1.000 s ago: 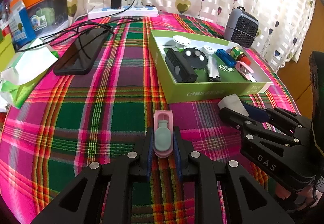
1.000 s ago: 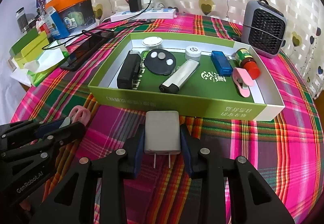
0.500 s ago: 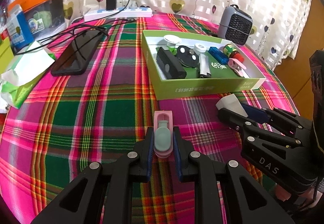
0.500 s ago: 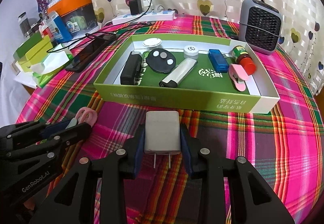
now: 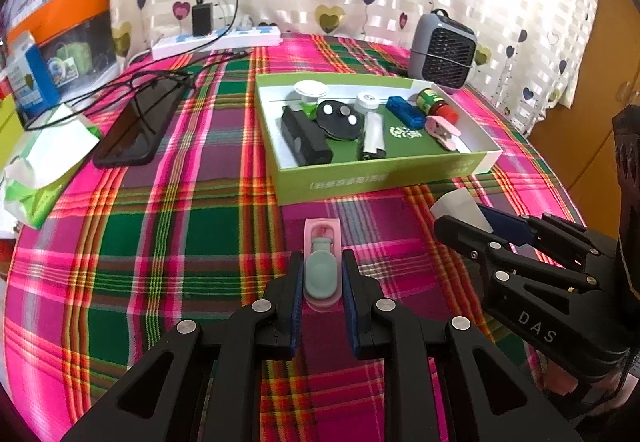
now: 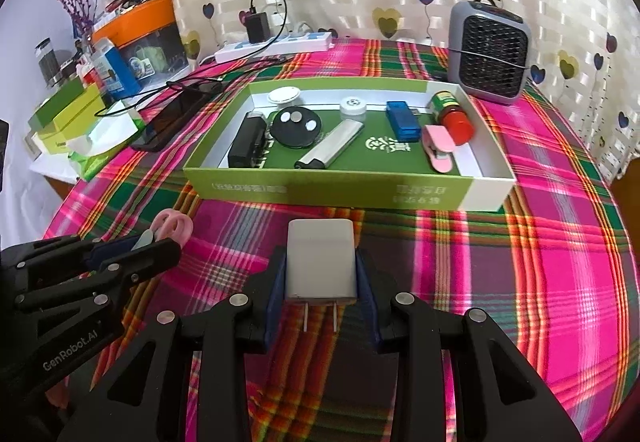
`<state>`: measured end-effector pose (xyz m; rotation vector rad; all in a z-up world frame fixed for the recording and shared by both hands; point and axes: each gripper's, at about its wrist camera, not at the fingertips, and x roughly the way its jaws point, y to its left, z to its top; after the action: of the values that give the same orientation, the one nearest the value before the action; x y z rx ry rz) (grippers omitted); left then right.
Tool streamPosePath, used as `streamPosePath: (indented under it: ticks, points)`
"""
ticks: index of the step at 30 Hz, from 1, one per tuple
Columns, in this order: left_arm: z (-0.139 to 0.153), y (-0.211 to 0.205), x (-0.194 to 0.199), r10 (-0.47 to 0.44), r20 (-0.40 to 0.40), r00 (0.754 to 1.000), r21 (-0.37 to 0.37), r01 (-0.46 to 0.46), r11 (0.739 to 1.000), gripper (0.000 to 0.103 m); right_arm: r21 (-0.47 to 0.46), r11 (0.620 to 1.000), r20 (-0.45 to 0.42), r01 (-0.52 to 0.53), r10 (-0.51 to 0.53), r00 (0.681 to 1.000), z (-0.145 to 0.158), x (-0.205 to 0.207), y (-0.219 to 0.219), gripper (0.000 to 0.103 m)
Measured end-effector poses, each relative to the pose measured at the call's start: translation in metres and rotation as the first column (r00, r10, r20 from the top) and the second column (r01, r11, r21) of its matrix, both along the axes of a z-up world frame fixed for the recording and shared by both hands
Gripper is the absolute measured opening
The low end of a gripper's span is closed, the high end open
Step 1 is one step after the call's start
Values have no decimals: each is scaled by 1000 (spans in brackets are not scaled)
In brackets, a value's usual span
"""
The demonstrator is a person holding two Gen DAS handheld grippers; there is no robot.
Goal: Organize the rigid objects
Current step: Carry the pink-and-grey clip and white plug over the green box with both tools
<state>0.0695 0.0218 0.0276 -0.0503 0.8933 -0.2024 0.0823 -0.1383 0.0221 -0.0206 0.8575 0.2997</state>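
Observation:
My left gripper (image 5: 322, 264) is shut on a pink and grey-green clip (image 5: 321, 262), held above the plaid cloth in front of the green box (image 5: 376, 176). My right gripper (image 6: 321, 262) is shut on a white plug adapter (image 6: 321, 258), prongs pointing back, just in front of the box (image 6: 328, 192). The box holds a black case (image 6: 247, 140), a round black disc (image 6: 296, 126), a silver lighter (image 6: 330, 144), a blue stick (image 6: 402, 118), a red-capped bottle (image 6: 452, 114), a pink stapler (image 6: 438, 146) and small white jars. Each gripper shows in the other's view (image 5: 476, 220) (image 6: 160, 242).
A black phone (image 5: 140, 122) with cables lies left of the box. A tissue pack (image 5: 44, 162) sits at the left edge. A white power strip (image 5: 216, 40) lies at the back. A grey fan heater (image 6: 488, 52) stands behind the box's right end.
Both grippers have risen and drawn back from the box, still holding their objects. The box now looks smaller and farther off in both views.

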Motion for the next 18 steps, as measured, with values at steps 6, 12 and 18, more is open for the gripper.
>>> streamPosePath:
  ticks: [6, 12, 18]
  points:
    - [9, -12, 2, -30, 23, 999, 11, 29, 1000, 17, 3, 1000, 15, 20, -20, 1000, 6, -1, -10, 34]
    - [19, -27, 8, -68, 43, 997, 8, 68, 998, 17, 3, 999, 33, 45, -46, 998, 15, 0, -24, 34]
    - [25, -41, 16, -96, 52, 994, 8, 96, 995, 17, 4, 998, 48, 65, -65, 997, 23, 4, -36, 34]
